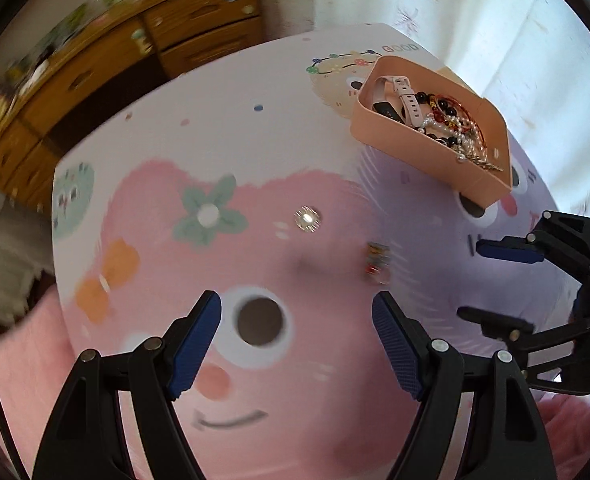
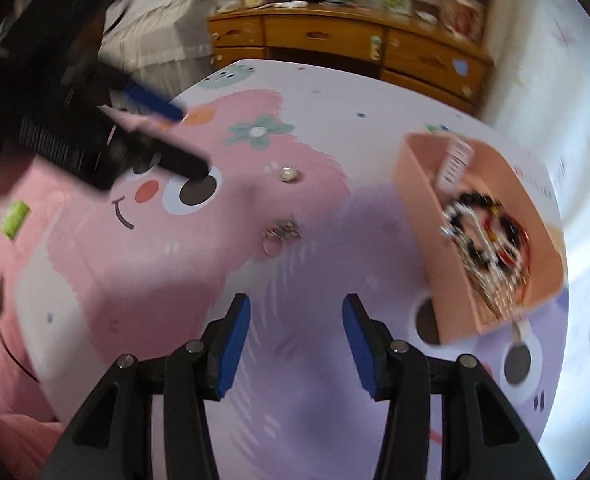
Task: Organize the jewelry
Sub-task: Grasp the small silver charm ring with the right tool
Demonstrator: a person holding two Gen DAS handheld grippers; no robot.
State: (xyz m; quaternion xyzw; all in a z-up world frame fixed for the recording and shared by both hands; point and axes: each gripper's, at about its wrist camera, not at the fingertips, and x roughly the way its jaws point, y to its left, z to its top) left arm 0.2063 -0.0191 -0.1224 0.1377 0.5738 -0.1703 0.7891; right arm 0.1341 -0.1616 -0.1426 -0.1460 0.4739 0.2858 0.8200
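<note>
A small round brooch (image 1: 307, 219) is lying on the pink part of the cartoon-printed bench (image 1: 215, 128), glinting and standing alone; near it, toward the lilac part of the print, a little cluster of rings and charms (image 1: 377, 266) is lying flat, blurred in both views, so its pieces cannot be told apart. Well apart from both, at the far side of the bench, a peach-coloured tray (image 1: 407, 148) is sitting with a heap of jewelry inside it: a pale pink watch strap (image 1: 405, 98), dark bead bracelets (image 1: 443, 114) and a string of pearls (image 1: 461, 140), all tangled together.

The left tongs (image 1: 297, 336) are hanging over the pink cartoon face with their blue pads spread wide and nothing between them; the brooch is lying beyond their tips and untouched. The right tongs (image 2: 296, 338) are pointing down over the lilac area, parted about half way and holding nothing; the cluster of rings is lying ahead of them, clear of both pads. From the left wrist view the right tongs are showing at the right edge, beside the tray; a wooden chest of drawers (image 2: 335, 36) is standing behind the bench, and a pink blanket (image 1: 19, 344) is lying beside it.
</note>
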